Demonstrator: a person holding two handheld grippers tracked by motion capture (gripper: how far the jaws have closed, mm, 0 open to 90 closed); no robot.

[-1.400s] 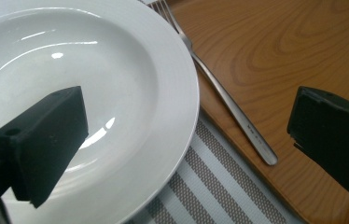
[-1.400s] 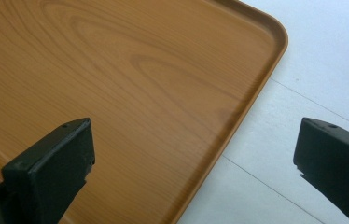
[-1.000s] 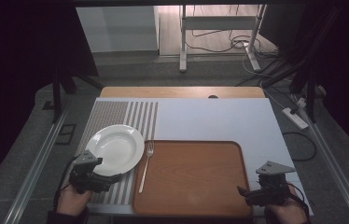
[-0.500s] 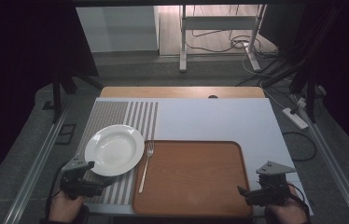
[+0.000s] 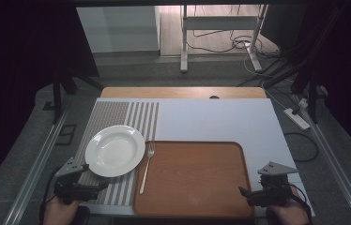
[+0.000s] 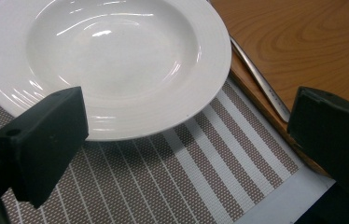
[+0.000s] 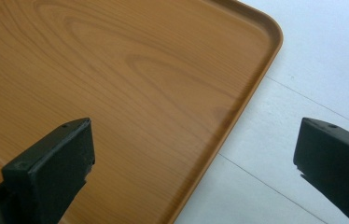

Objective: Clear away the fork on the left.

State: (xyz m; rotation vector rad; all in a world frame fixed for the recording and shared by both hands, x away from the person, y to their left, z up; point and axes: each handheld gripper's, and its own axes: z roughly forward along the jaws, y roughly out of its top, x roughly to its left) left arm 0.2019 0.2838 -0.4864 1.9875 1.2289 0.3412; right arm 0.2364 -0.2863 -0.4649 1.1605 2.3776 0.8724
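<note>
A white deep plate (image 5: 115, 150) (image 6: 112, 60) rests on a brown-and-white striped placemat (image 5: 112, 117) (image 6: 186, 177) at the left. Between the plate and a wooden tray (image 5: 192, 180) (image 6: 303, 37) (image 7: 116, 70) lies a silver fork (image 5: 146, 168) (image 6: 261, 84). My left gripper (image 5: 99, 186) (image 6: 186, 135) is open just short of the plate's near rim, holding nothing. At the tray's near right corner my right gripper (image 5: 245, 192) (image 7: 191, 154) is open too, one jaw over the tray and the other over the white tabletop, with nothing between them.
The white tabletop (image 5: 220, 122) (image 7: 312, 70) stretches behind and to the right of the tray. A wooden strip (image 5: 183, 92) edges the far side. Metal rails run along both sides, and cables and a power strip (image 5: 297, 118) lie on the floor beyond.
My left gripper has drawn back from the plate's rim toward the front left corner. The plate, fork, tray and right gripper have stayed where they were.
</note>
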